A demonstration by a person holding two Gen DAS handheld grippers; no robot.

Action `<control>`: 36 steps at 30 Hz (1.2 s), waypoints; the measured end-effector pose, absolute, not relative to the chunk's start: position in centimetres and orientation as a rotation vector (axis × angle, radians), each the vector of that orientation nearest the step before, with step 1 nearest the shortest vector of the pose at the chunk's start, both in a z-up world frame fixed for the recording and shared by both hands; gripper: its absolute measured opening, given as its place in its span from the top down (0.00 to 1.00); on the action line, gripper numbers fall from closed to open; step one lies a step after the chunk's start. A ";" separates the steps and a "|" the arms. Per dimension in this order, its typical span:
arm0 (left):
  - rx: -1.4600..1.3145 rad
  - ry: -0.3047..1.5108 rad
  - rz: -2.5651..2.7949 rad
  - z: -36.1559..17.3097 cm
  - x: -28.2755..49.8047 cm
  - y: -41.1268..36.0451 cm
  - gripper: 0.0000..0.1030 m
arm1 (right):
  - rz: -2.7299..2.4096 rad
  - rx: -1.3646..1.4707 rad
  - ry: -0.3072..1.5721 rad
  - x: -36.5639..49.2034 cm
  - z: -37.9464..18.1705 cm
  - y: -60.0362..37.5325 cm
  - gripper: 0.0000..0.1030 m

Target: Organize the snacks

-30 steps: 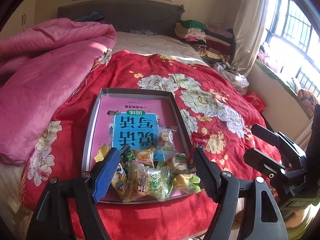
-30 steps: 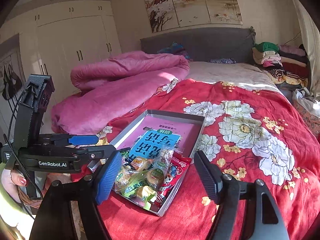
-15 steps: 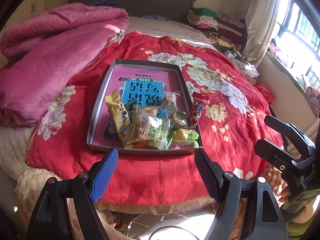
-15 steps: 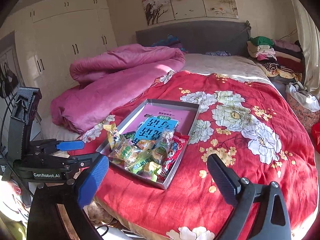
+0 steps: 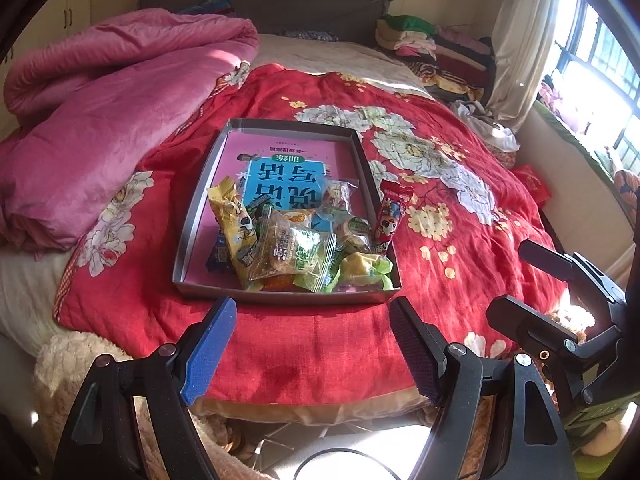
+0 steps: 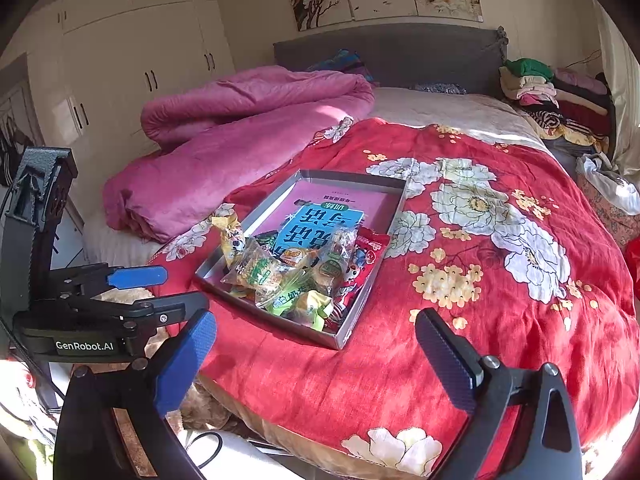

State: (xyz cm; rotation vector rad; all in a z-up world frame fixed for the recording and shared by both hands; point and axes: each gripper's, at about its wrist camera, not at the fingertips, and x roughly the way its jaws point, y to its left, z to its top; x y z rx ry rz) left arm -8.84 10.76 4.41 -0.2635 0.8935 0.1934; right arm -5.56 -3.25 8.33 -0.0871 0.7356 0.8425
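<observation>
A gray tray sits on the red flowered blanket near the foot of the bed. The snacks lie in a heap at the near end of the tray, on top of a pink and blue book. A yellow bag leans at the left of the heap, and a red packet leans on the tray's right wall. A big pink quilt is bunched up to the left, and folded clothes are stacked by the headboard. Nothing stands between the tongs and the tray. The left gripper is wide open and holds nothing. The right gripper is wide open and empty too. Both have pulled back from the tray since 1 second ago, when they hung right over the snacks.
</observation>
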 end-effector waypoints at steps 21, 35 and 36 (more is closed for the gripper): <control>-0.251 0.885 0.203 5.0 -9.5 10.6 0.22 | 0.833 -0.086 0.739 -5.8 8.3 -3.4 0.02; -0.245 0.886 0.203 5.1 -9.7 10.5 0.22 | 0.824 -0.091 0.730 -6.2 8.5 -3.6 0.02; -0.245 0.886 0.203 5.1 -9.7 10.5 0.22 | 0.823 -0.091 0.730 -6.3 8.6 -3.6 0.02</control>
